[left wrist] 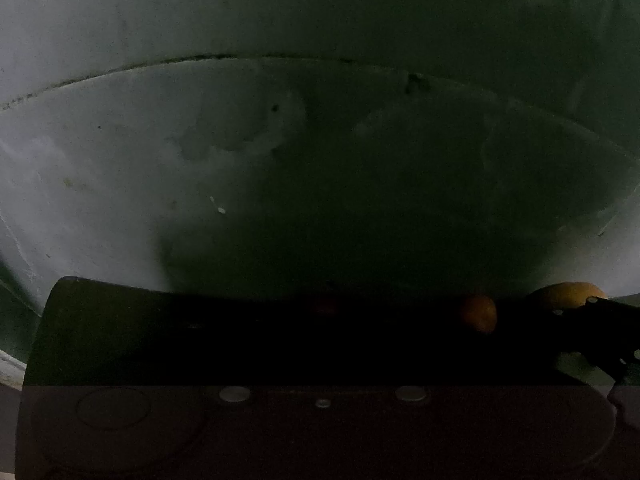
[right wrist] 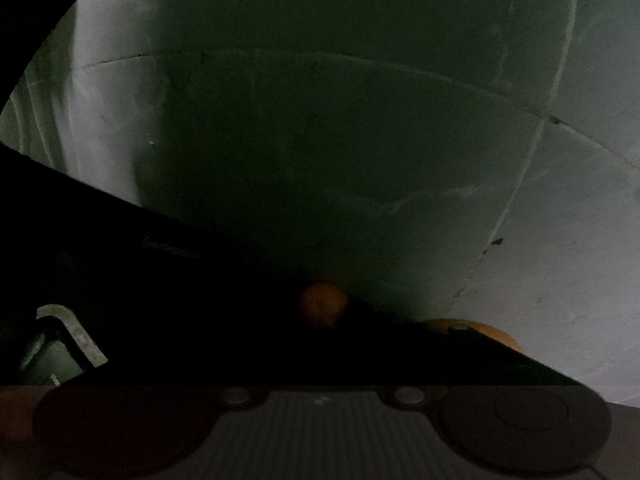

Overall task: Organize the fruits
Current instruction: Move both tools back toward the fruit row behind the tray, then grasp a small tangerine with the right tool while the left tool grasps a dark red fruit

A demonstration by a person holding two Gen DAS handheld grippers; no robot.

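Both cameras tilt up at a dim grey wall; fruit sits at the frame bottom.

You seem to be between grasps: a small orange fruit (right wrist: 323, 304) lies ahead, a larger one (right wrist: 486, 330) right of it. Neither pair of tongs shows, so I cannot tell their state. Tip down next.

Both wrist cams low and dim, facing a pale wall (left wrist: 280, 20) with a seam, left view square-on, right view angled toward a corner, shared: small orange fruit (left wrist: 478, 314) (right wrist: 323, 304) just ahead, fingers not discernible.
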